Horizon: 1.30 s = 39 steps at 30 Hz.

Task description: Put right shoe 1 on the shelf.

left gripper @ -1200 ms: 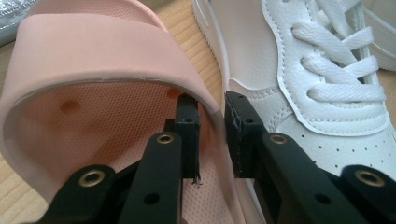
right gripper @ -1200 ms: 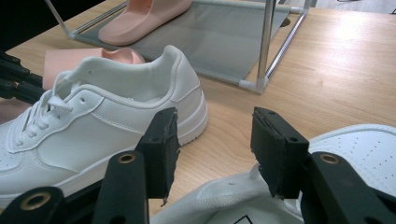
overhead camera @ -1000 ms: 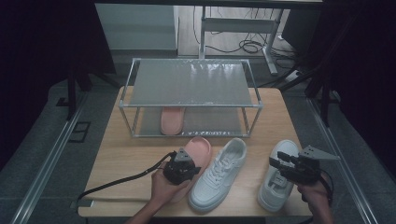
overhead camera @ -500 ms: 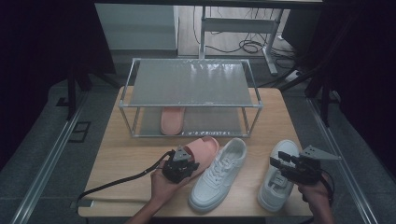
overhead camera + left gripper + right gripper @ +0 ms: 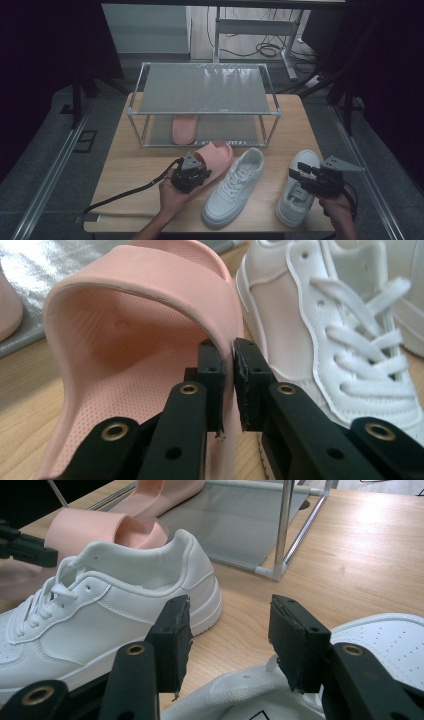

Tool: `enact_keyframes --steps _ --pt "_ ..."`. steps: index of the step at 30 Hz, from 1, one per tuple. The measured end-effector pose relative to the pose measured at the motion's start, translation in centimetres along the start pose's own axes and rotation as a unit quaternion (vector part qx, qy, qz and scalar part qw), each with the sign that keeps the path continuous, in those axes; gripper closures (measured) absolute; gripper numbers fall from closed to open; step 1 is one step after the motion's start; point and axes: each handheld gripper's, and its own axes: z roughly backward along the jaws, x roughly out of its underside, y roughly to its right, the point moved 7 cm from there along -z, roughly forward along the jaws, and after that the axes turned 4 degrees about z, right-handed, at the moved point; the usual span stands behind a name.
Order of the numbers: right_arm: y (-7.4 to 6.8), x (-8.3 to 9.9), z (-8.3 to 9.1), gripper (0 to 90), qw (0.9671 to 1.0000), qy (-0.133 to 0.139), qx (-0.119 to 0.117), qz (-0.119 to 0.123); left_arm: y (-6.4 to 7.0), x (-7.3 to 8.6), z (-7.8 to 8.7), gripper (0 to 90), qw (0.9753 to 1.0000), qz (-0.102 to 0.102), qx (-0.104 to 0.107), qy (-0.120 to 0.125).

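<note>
Left gripper [image 5: 227, 385] pinches the strap of the pink slide sandal [image 5: 130, 335], which sits on the wooden table [image 5: 125, 170] beside a white sneaker [image 5: 235, 186]. Right gripper [image 5: 227, 640] hangs with jaws apart over the second white sneaker [image 5: 297, 192].

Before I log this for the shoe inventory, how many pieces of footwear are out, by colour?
Pink slides: 2, one in the left gripper at, one on the rack's lower shelf
White sneakers: 2, at and
Total: 4
</note>
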Motion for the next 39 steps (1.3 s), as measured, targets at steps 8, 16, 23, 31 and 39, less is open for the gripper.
enact_keyframes --steps 8,16,23,31,39 --pt "0.0 0.0 -0.1 51.4 1.0 -0.002 -0.001 0.0 -1.0 -1.2 0.0 82.9 0.9998 0.012 -0.008 0.015" --pt "0.0 0.0 -0.1 51.4 1.0 -0.001 -0.001 0.0 -1.4 -3.1 -1.0 82.8 0.9996 -0.009 -0.025 0.013" --pt "0.1 0.0 0.0 51.4 1.0 0.0 -0.001 -0.001 -1.7 -4.8 -1.8 82.8 0.9994 -0.013 -0.028 0.016" --pt "0.1 0.1 -0.1 51.5 1.0 -0.002 -0.002 -0.001 -2.8 -6.3 -3.5 82.8 0.999 -0.001 -0.044 0.014" --pt "0.2 0.1 -0.1 51.5 1.0 -0.001 -0.001 -0.003 -3.5 -7.6 -5.2 82.7 0.9982 0.011 -0.056 0.017"
